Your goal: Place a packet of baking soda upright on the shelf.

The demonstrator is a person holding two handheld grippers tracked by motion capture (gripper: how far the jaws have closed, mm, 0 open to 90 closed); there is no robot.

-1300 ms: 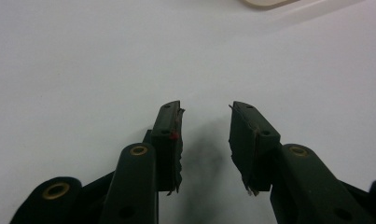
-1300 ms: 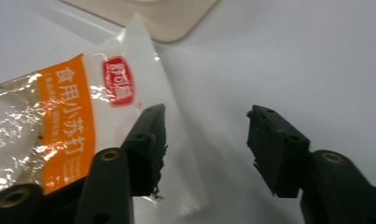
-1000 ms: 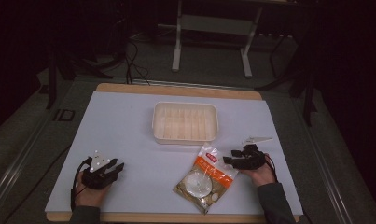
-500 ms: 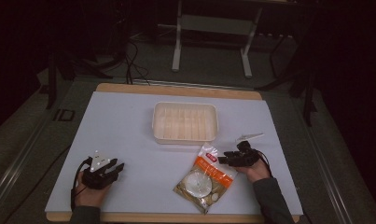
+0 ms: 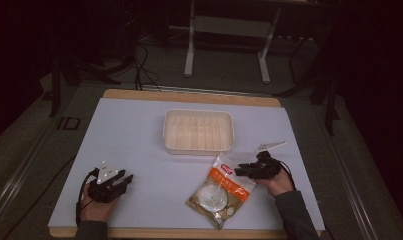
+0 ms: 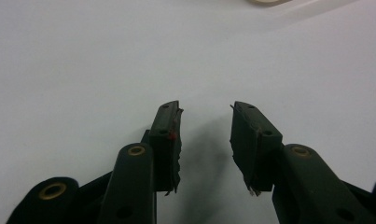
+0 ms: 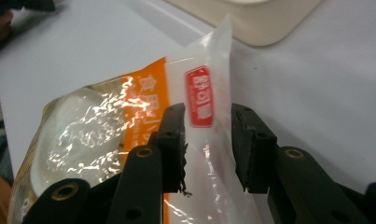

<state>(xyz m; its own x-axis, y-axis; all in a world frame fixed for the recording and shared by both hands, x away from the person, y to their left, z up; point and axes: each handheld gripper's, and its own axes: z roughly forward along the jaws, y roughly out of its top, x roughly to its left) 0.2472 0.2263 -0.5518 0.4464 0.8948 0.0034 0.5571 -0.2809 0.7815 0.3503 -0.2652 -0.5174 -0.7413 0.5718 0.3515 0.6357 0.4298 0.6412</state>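
Observation:
A clear snack bag [image 5: 220, 190] with an orange band and a white sealed top lies at the front right of the white table. My right gripper [image 5: 239, 170] points left at the bag's top corner. In the right gripper view its jaws [image 7: 206, 112] straddle the white strip with the red label [image 7: 200, 95]. They have just been closing, and a gap still shows on each side of the strip. At the front left, my left gripper [image 5: 125, 177] rests above bare table, its jaws [image 6: 205, 106] apart with nothing between them.
A cream plastic tray [image 5: 199, 112] sits behind the bag at the table's middle; its corner [image 7: 269, 23] lies just beyond the bag's top. Wooden table edges, dark floor, cables and a metal stand surround the table.
The right gripper has slid left up to the bag's top corner and its jaws have narrowed around the sealed strip. The left gripper has stayed where it was.

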